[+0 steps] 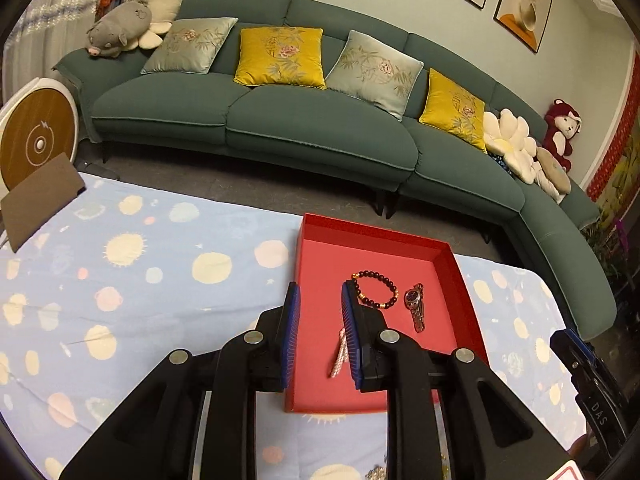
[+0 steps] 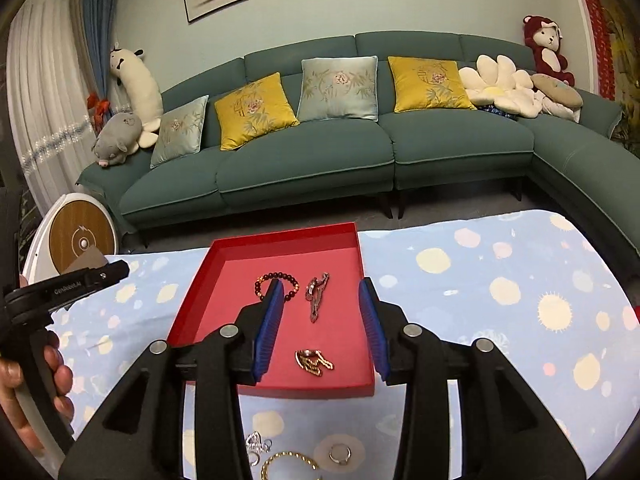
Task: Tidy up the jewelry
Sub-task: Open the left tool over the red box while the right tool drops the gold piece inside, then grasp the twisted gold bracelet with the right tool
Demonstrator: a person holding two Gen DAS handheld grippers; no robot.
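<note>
Nearest my right hand-held gripper, on the table's pale blue cloth with planet prints, I see loose pieces at the lower edge of its view: a silver tangle of chain, a gold chain bracelet and a silver ring. Its blue pads are spread wide apart and grasp nothing; they hang over the near half of the shallow red cardboard tray.

Directly between those pads, close to the tray's near wall, lies a small gold chain heaped with a ring. Further in sit a silver wristwatch with a metal band and, just left of it, a dark beaded bracelet with gold spacers, partly hidden behind the left pad.

My left hand-held gripper is over the tray's left side, its pads set closer together but with an open gap; a pale pink twisted cord shows in that gap, and I cannot tell for certain whether it touches the right pad or simply lies on the tray floor. The beaded bracelet is just past that pad's tip, the watch beside it to the right.

Beyond the table stands a long teal sofa with yellow and pale blue embroidered cushions.
</note>
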